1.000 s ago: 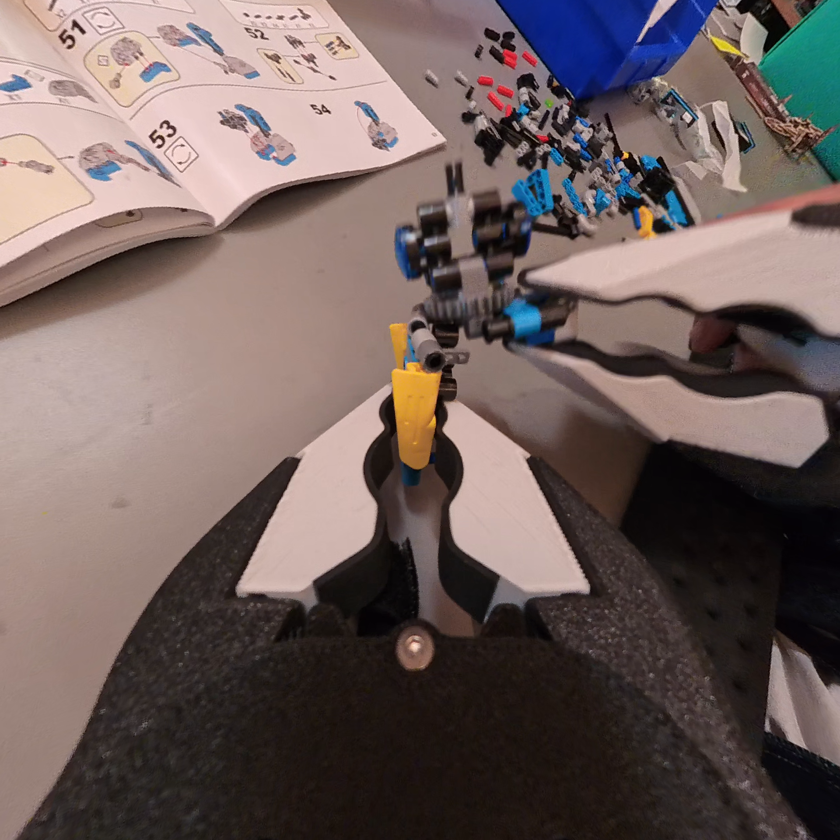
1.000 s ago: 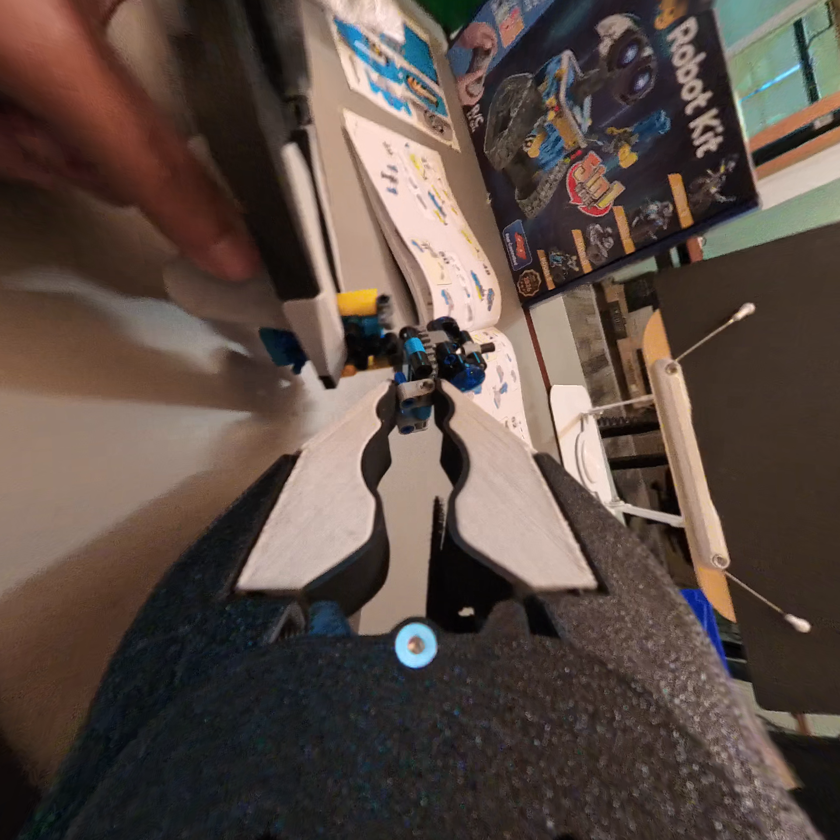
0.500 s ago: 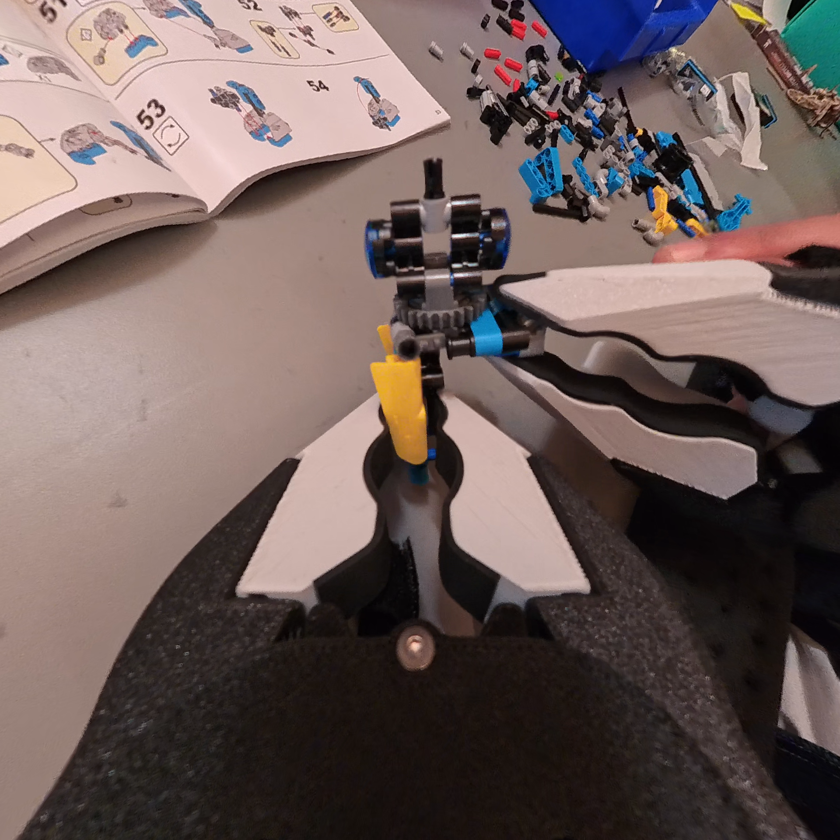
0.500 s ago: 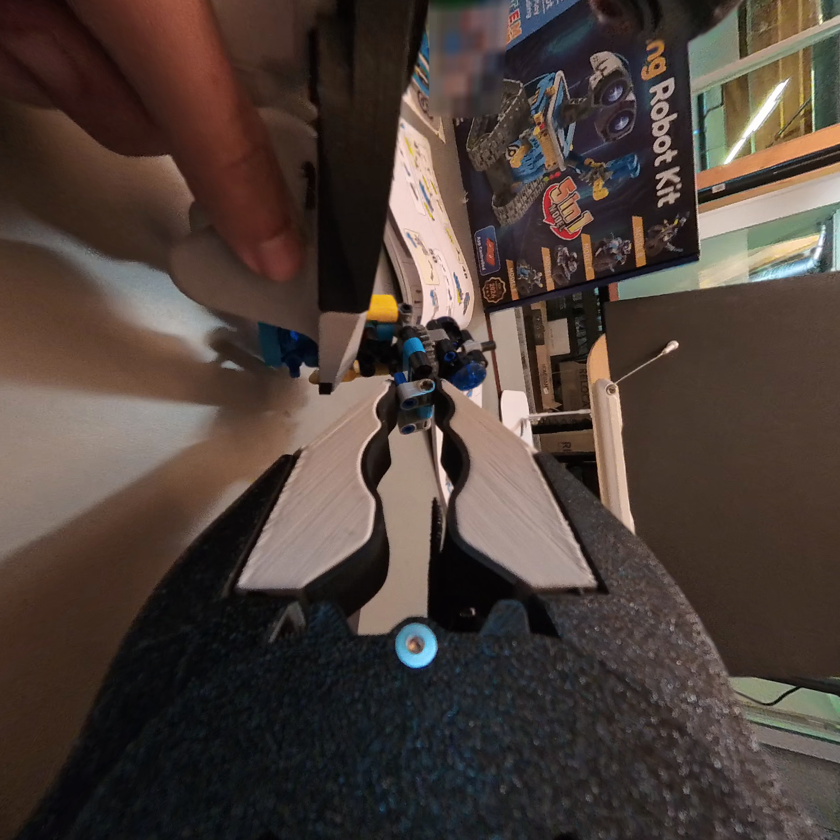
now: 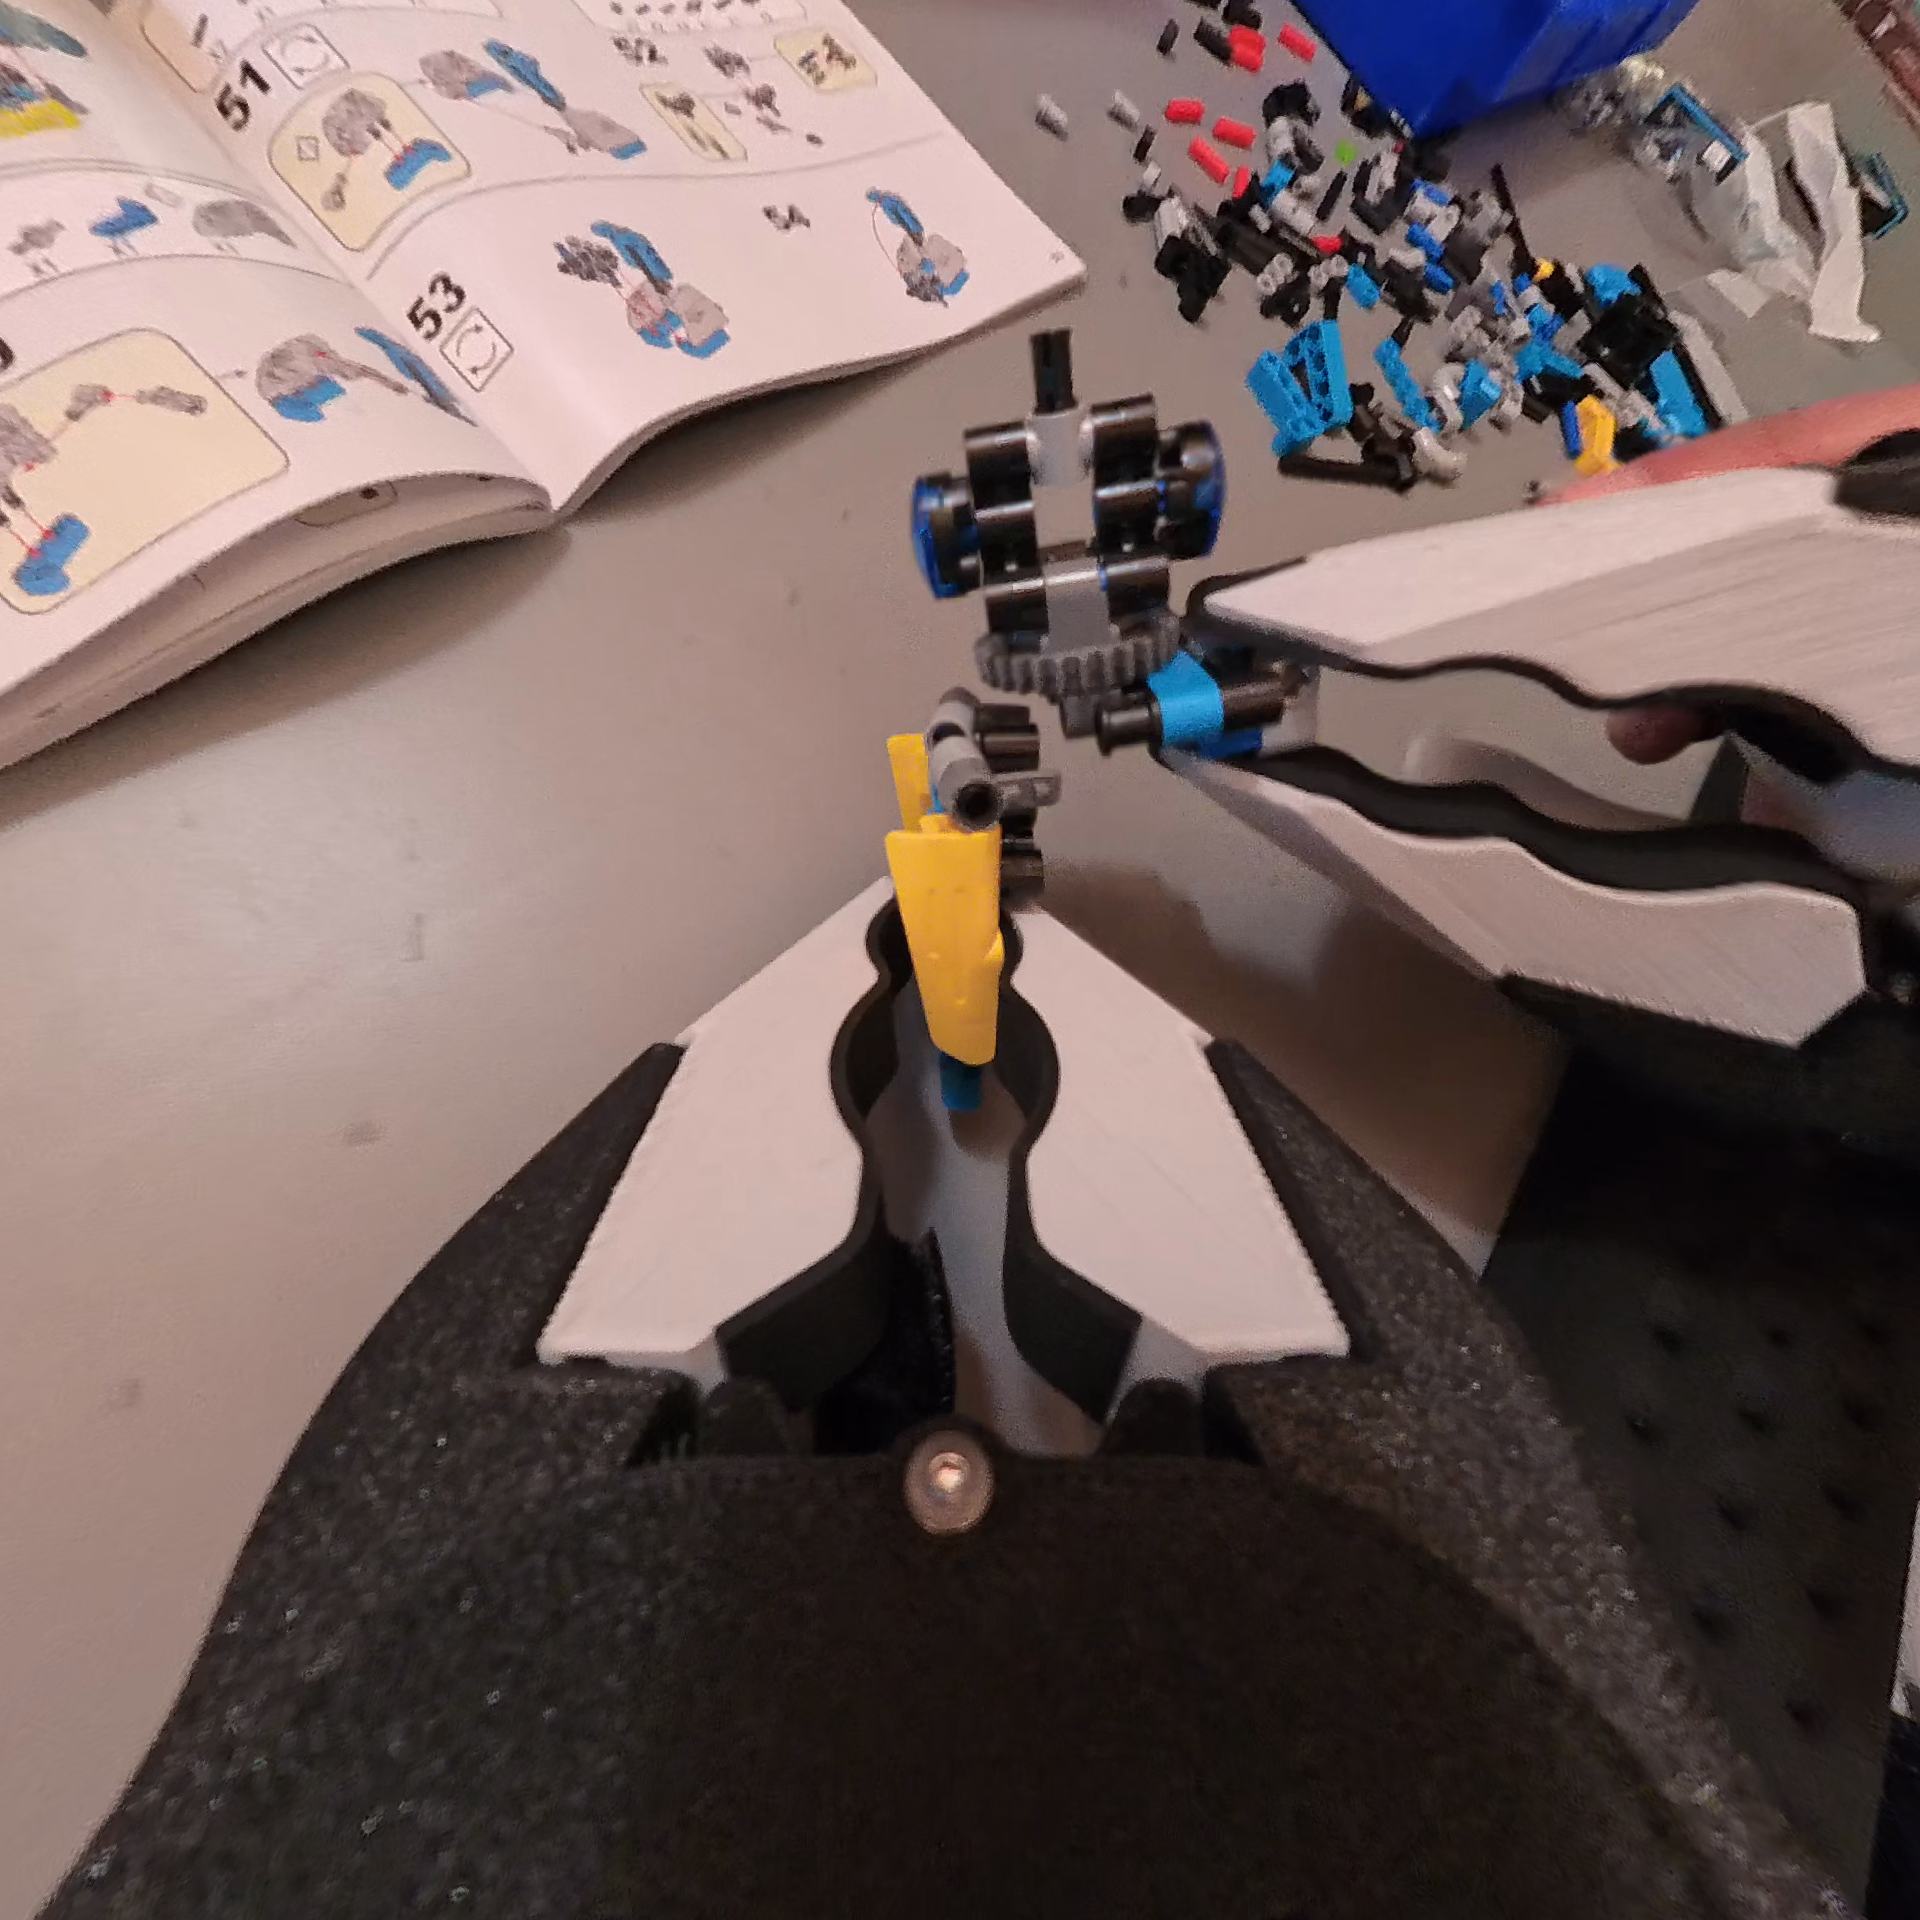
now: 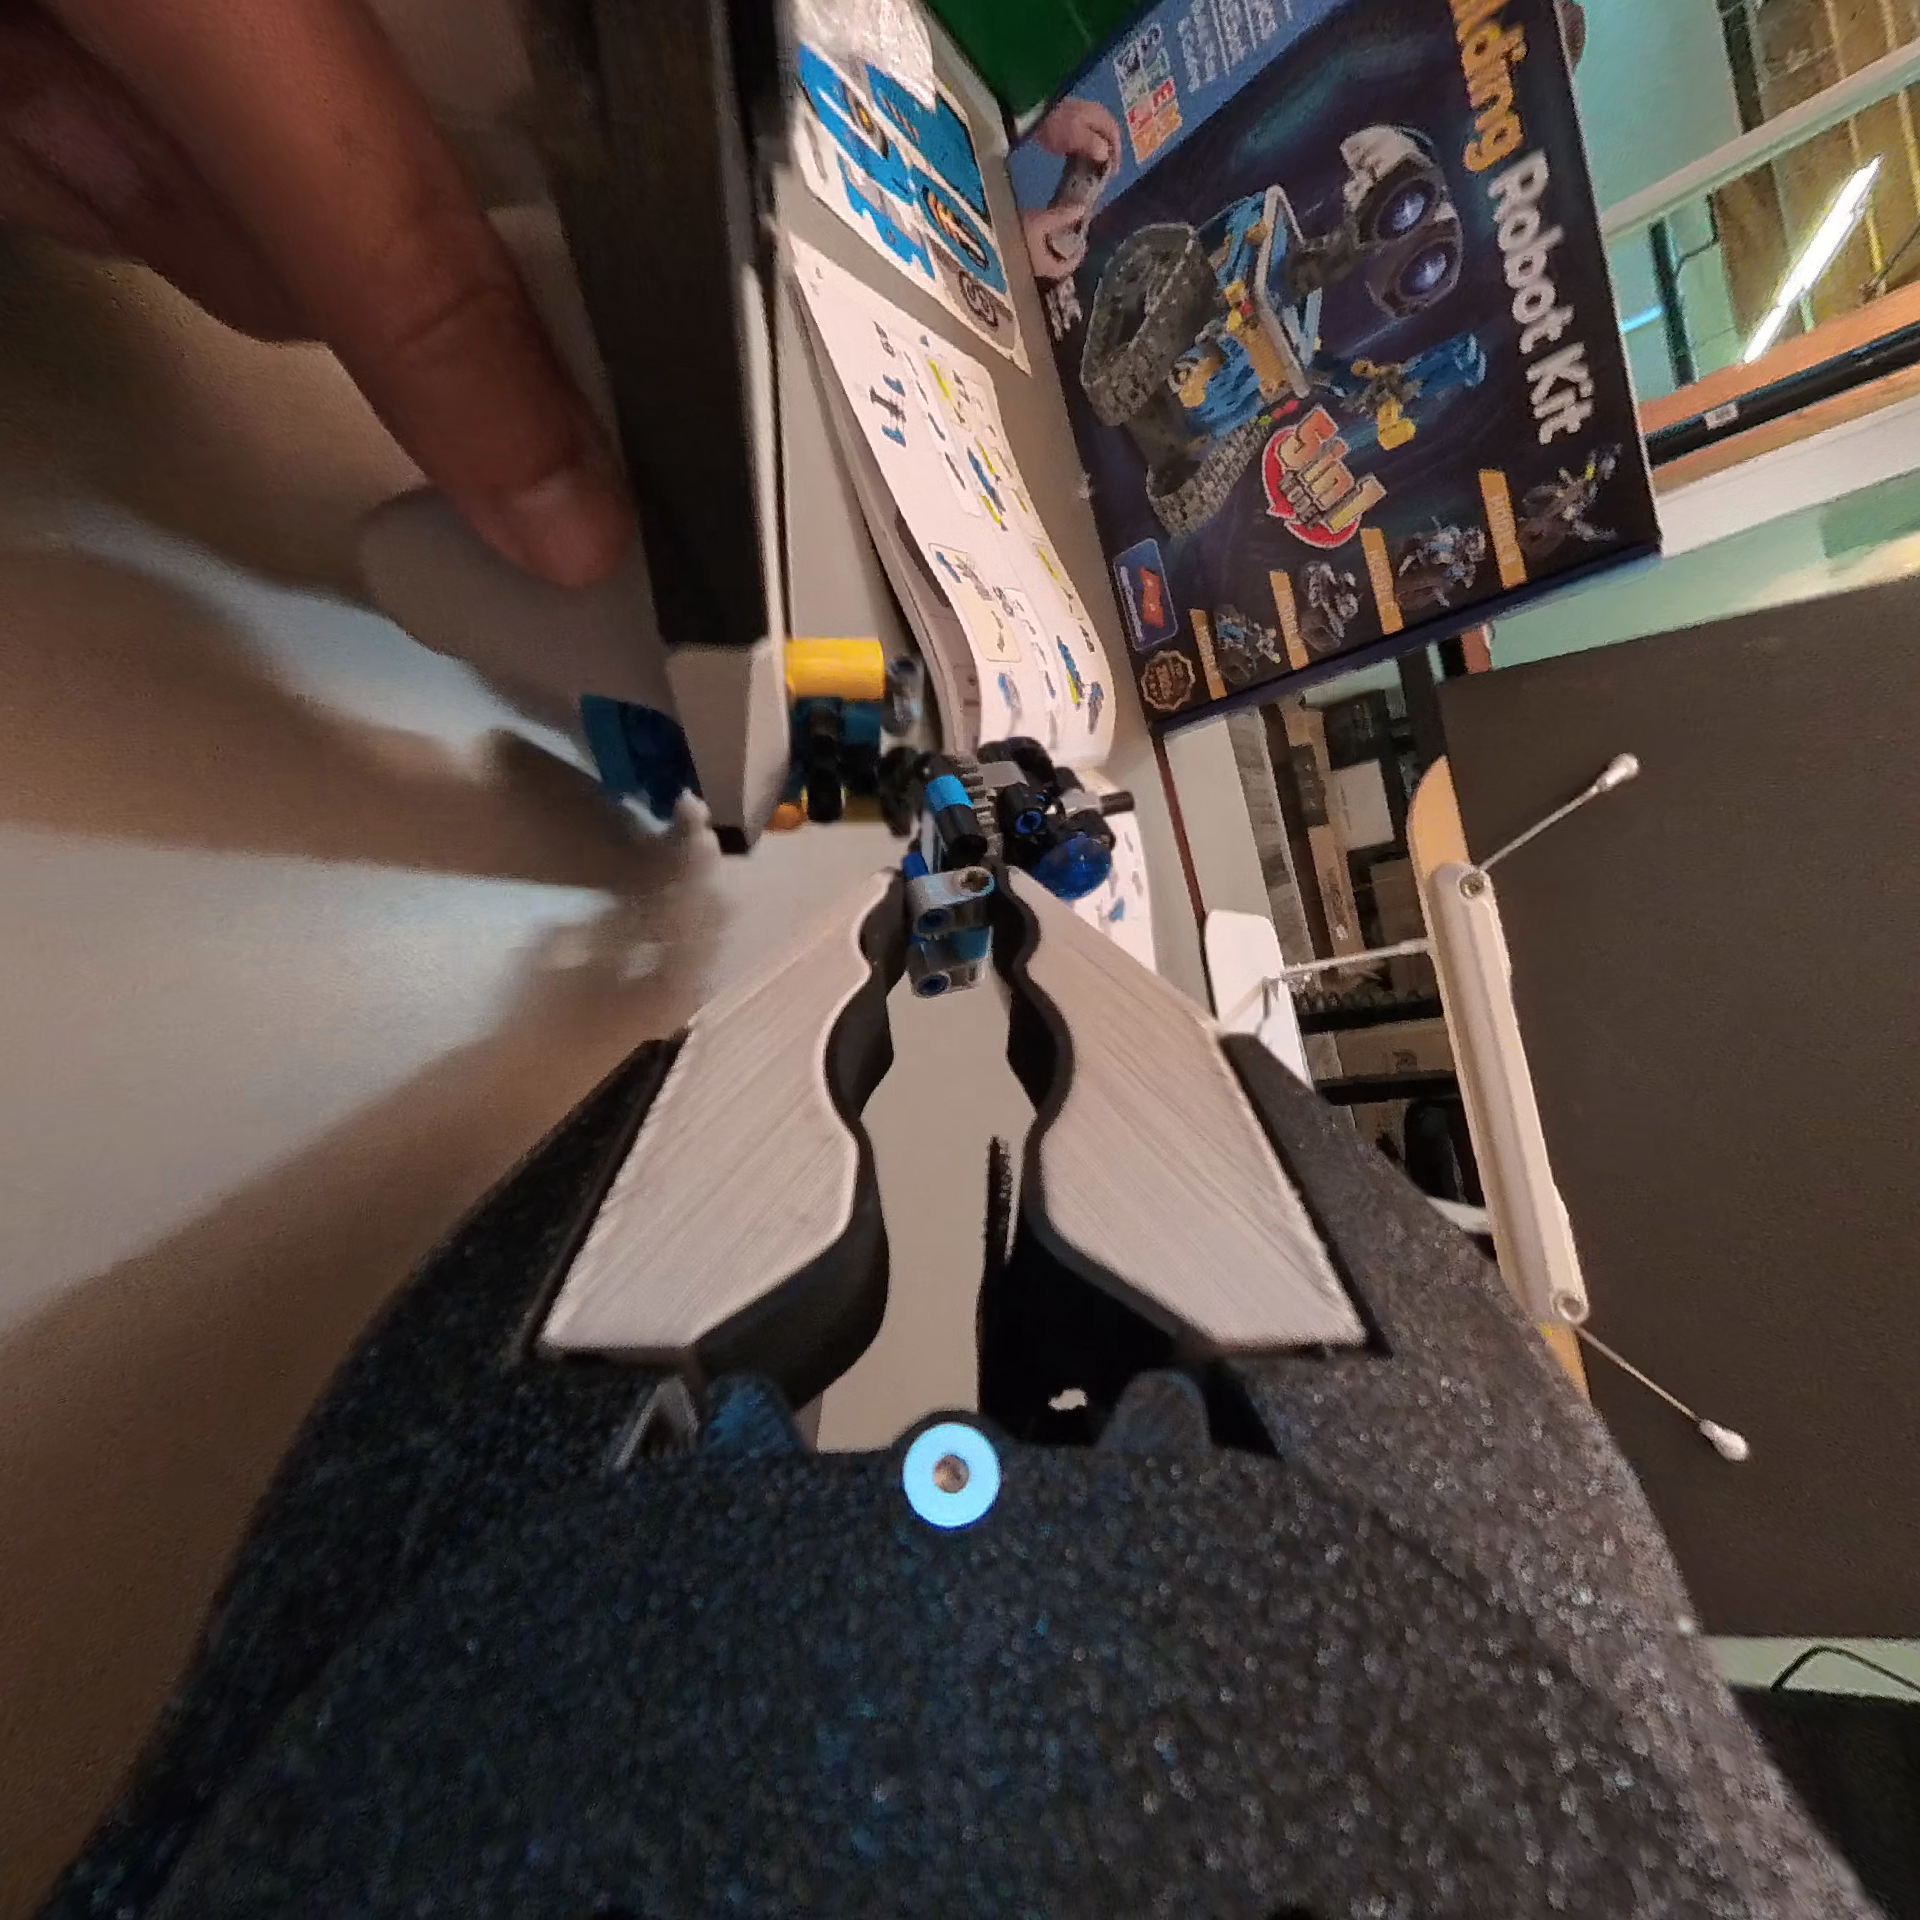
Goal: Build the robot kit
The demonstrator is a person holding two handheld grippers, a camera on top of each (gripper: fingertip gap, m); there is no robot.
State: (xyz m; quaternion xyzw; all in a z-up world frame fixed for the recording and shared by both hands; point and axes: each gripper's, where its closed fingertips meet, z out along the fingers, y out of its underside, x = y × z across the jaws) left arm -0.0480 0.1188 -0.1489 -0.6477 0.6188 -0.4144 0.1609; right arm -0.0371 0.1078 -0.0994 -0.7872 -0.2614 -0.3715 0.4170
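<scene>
My left gripper (image 5: 948, 920) is shut on a small yellow, blue and grey brick assembly (image 5: 948, 935) and holds it upright above the grey table (image 5: 364, 935). My right gripper (image 5: 1195, 691) reaches in from the right, shut on the blue and grey end of a black, grey and blue geared brick assembly (image 5: 1070, 540). The gear sits just above and to the right of the yellow assembly's grey top. In the right wrist view my right gripper (image 6: 948, 904) clamps the geared assembly (image 6: 951, 925), with the left gripper (image 6: 717, 790) and the yellow assembly (image 6: 831, 670) just ahead on the left.
An open instruction booklet (image 5: 468, 260) lies at the far left. A pile of loose bricks (image 5: 1455, 291), a blue bin (image 5: 1475, 52) and plastic bags (image 5: 1797, 208) lie at the far right. A kit box (image 6: 1330, 343) stands behind. A hand (image 6: 416, 312) holds the left gripper. Some 5 cm of space lies between my two pairs of fingers.
The right gripper turned the geared assembly from tilted to upright and brought it over the yellow assembly. It now sits slightly to the right of it. Both grippers stayed shut.
</scene>
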